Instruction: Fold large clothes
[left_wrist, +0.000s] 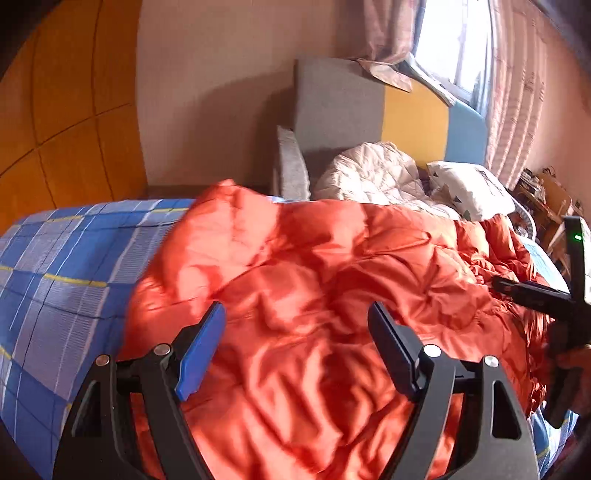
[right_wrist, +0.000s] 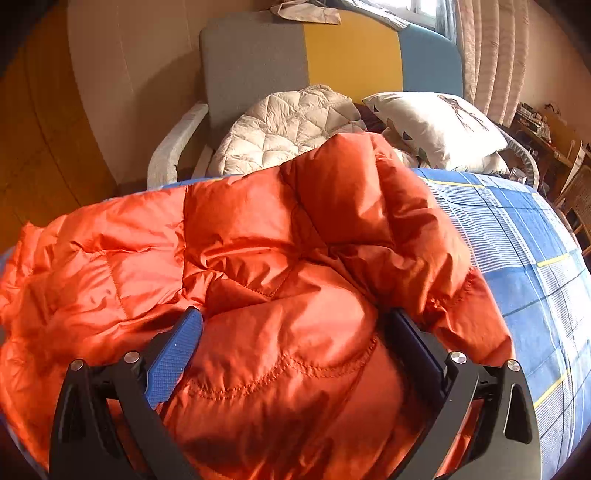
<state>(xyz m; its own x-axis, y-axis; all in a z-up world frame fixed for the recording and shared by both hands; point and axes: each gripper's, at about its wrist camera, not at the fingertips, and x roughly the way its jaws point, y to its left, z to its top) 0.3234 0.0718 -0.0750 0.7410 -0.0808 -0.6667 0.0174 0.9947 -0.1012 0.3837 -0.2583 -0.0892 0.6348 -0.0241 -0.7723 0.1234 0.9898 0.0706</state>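
Puffy orange quilted down jacket (right_wrist: 258, 258) on bed; both grippers' jaws apart, empty. Pinch stitched seams, not slippery loft.

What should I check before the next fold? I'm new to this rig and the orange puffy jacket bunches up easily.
1. Left gripper open, ready to grasp: ok, fingers spread wide over the orange jacket.
2. Right gripper open: ok, fabric bulges between its fingers, unclamped.
3. Jacket lying flat: not ok, it is rumpled, with a raised hump.
4. Jacket fully on the plaid bed sheet: cannot tell, near edges are hidden.
5. Room beyond the jacket: not ok, a white quilted garment and pillow lie close behind.
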